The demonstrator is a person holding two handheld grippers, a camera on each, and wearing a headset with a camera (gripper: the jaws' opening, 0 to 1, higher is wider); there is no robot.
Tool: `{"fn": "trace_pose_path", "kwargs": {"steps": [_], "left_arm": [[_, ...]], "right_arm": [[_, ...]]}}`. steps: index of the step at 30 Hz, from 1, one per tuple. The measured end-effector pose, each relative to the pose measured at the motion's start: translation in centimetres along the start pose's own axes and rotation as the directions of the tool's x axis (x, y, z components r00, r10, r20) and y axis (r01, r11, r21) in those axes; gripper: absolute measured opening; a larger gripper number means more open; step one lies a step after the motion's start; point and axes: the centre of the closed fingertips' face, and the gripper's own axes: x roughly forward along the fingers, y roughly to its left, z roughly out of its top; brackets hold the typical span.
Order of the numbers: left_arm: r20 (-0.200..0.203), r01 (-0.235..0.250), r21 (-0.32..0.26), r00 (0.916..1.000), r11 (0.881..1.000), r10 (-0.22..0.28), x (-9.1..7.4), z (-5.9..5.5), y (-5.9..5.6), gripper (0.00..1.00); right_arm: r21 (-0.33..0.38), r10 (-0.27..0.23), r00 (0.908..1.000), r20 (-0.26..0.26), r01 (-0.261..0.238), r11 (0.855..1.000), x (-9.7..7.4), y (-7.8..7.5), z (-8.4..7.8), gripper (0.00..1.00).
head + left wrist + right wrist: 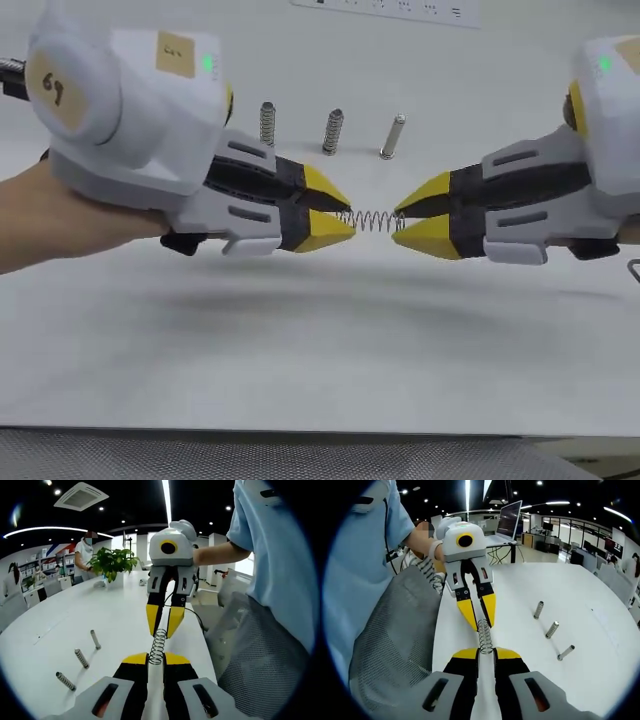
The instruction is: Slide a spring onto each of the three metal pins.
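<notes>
While left gripper (345, 215) and right gripper (400, 216) each pinch one end of the spring (372, 218), it hangs level, in front of the bare pin (393, 137). Left of that pin, middle pin (333, 131) and end pin (267, 123) already carry springs. Risk: uneven pull or a one-sided release could kink the spring or flick it away before it reaches the bare pin.

Head downward — gripper views opposed (spring (158, 646) shared)

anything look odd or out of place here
Only mildly: the small metal coil spring hangs in mid-air, pinched at both ends between the left gripper and right gripper, while the bare metal pin stands without one.
</notes>
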Motion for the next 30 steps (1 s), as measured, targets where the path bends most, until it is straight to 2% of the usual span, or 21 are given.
{"fn": "trace_pose_path", "kwargs": {"steps": [7, 12, 22, 30], "left_arm": [[-0.005, 0.007, -0.003, 1.0000, 1.000, -0.007, 0.2, -0.2, -0.1, 0.02], [-0.009, 0.012, -0.006, 0.9999, 1.000, -0.012, 0.3, -0.3, -0.2, 0.02], [-0.019, 0.023, -0.007, 0.9995, 1.000, -0.024, 0.6, -0.6, -0.4, 0.02], [-0.031, 0.030, 0.000, 0.9991, 1.000, -0.030, 0.8, -0.9, -0.4, 0.02]], "right_arm": [[-0.013, 0.017, 0.9995, -0.025, -0.017, 1.000, 0.2, 0.2, -0.1, 0.08], [-0.027, 0.027, 0.9988, -0.042, -0.028, 0.999, -0.1, 0.4, 0.5, 0.08], [-0.053, 0.041, 0.9916, -0.122, -0.048, 0.997, -0.3, 0.6, 1.2, 0.07], [-0.082, 0.048, 0.9895, -0.136, -0.060, 0.995, 0.0, 1.0, 2.3, 0.07]]}}
